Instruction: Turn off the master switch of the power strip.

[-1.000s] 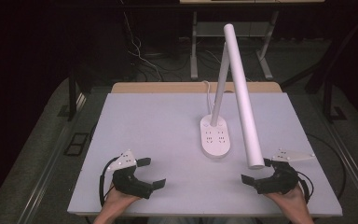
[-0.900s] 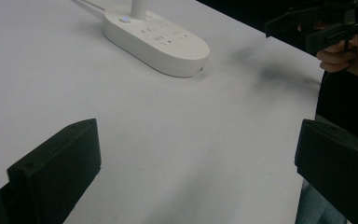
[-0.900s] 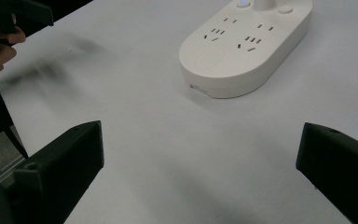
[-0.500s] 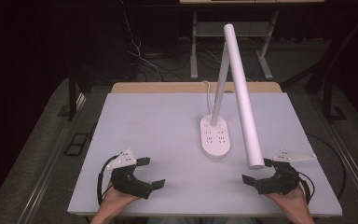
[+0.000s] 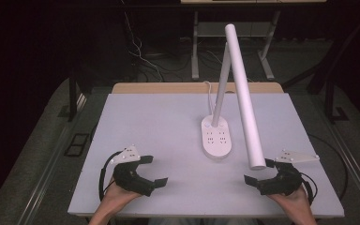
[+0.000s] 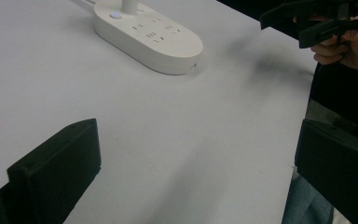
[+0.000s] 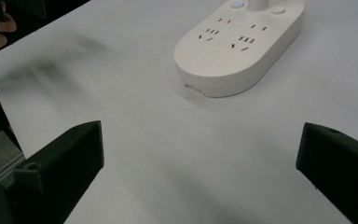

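A white desk lamp stands right of the table's middle, its oval base [image 5: 217, 138] carrying sockets and a small button. A thin stem rises from the base, and the long tube head [image 5: 243, 98] slopes down toward the near right. My left gripper [image 5: 153, 170] rests at the near left, open and holding nothing. At the near right, just under the tip of the tube, my right gripper [image 5: 260, 171] is open and holds nothing. The lamp base [image 6: 149, 35] lies ahead of the left gripper [image 6: 198, 149]. The lamp base [image 7: 240, 44] also lies ahead of the right gripper [image 7: 200, 149].
The white table [image 5: 159, 117] has a wooden strip along its far edge, where the lamp's cord runs off. Dark floor, cables and metal stand legs lie beyond. The other gripper [image 6: 317, 18] shows at the top right of the left gripper view.
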